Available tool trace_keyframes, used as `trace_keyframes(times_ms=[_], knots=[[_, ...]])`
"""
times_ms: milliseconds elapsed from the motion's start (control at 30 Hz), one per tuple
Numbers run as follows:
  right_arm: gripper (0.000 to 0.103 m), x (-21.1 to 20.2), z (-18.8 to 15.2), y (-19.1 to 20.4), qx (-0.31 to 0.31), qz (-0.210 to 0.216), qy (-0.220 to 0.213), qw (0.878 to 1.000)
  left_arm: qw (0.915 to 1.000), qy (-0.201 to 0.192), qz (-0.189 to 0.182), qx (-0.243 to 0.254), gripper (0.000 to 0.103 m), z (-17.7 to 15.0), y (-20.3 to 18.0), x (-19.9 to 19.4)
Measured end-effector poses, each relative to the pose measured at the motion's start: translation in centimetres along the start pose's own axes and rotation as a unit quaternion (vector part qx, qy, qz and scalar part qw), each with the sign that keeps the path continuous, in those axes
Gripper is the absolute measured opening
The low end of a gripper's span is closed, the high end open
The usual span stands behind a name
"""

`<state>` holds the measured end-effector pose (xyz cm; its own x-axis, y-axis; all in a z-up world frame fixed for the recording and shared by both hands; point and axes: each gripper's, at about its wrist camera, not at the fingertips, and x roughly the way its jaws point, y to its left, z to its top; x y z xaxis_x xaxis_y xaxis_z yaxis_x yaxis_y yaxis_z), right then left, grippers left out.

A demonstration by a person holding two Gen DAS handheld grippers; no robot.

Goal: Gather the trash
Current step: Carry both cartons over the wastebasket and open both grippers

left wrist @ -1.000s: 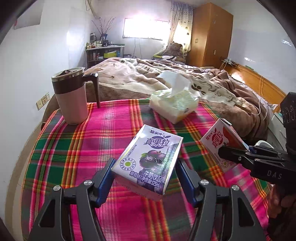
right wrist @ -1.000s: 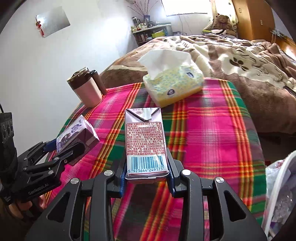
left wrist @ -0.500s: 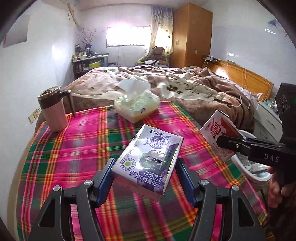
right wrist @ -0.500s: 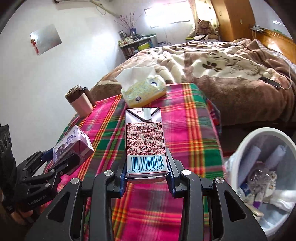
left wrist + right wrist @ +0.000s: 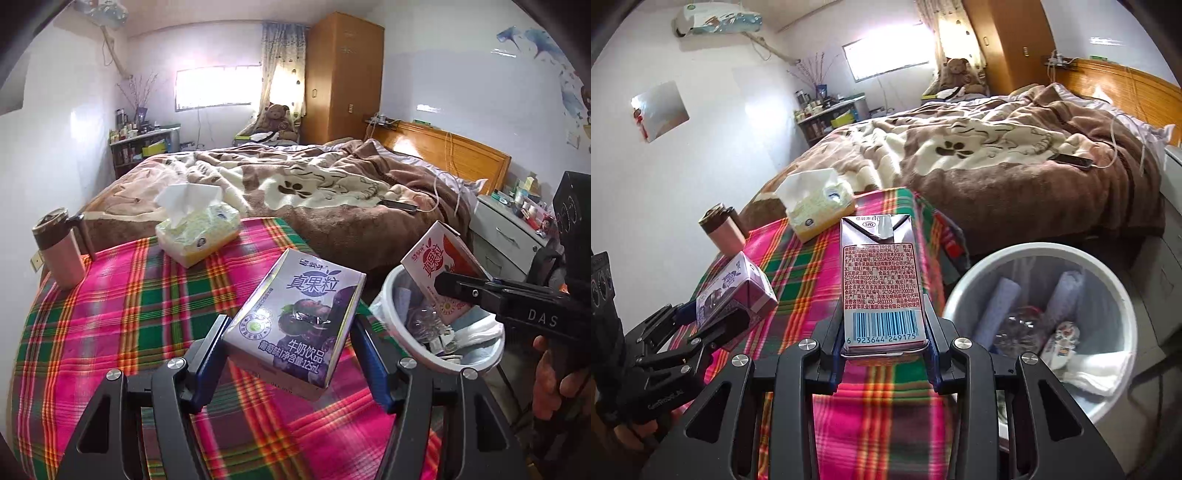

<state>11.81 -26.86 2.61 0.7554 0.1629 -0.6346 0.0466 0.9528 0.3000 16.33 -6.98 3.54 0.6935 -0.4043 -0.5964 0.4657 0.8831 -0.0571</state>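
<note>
My left gripper point(image 5: 290, 345) is shut on a purple milk carton point(image 5: 295, 325), held tilted above the plaid-covered table point(image 5: 129, 295). In the right wrist view the same purple carton point(image 5: 735, 291) shows at the left in the left gripper point(image 5: 713, 321). My right gripper point(image 5: 884, 332) is shut on a red-and-white milk carton point(image 5: 881, 280), barcode side up. In the left wrist view that red carton point(image 5: 439, 266) hangs over the rim of the white trash bin point(image 5: 395, 321), clamped in the right gripper point(image 5: 454, 291). The bin point(image 5: 1108, 295) stands beside the table and holds several pieces of trash.
A tissue box point(image 5: 197, 230) and a pink lidded mug point(image 5: 61, 251) stand at the table's far side. Behind them lies a bed with a brown blanket point(image 5: 314, 192). A white nightstand point(image 5: 506, 236) is past the bin. A person's hand point(image 5: 557, 373) grips the right tool.
Both grippers have travelled right across the table with their cartons. The trash bin has come into view, and the red carton now hangs over its rim.
</note>
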Motion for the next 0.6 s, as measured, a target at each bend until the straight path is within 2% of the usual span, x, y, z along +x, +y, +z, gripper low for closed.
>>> trace_keyframes(times_ms=[367,600], knots=[[0.036,-2.1,-0.4,-5.3,0.031,-0.045,-0.014,0.998,0.9989,0.003,-0.043,0.021,0.066,0.7,-6.9,2.1],[0.036,-2.1,-0.8,-8.8,0.054,-0.082,-0.007,0.995,0.9962,0.023,-0.079,0.028,0.066,0.4,-10.7,4.7]])
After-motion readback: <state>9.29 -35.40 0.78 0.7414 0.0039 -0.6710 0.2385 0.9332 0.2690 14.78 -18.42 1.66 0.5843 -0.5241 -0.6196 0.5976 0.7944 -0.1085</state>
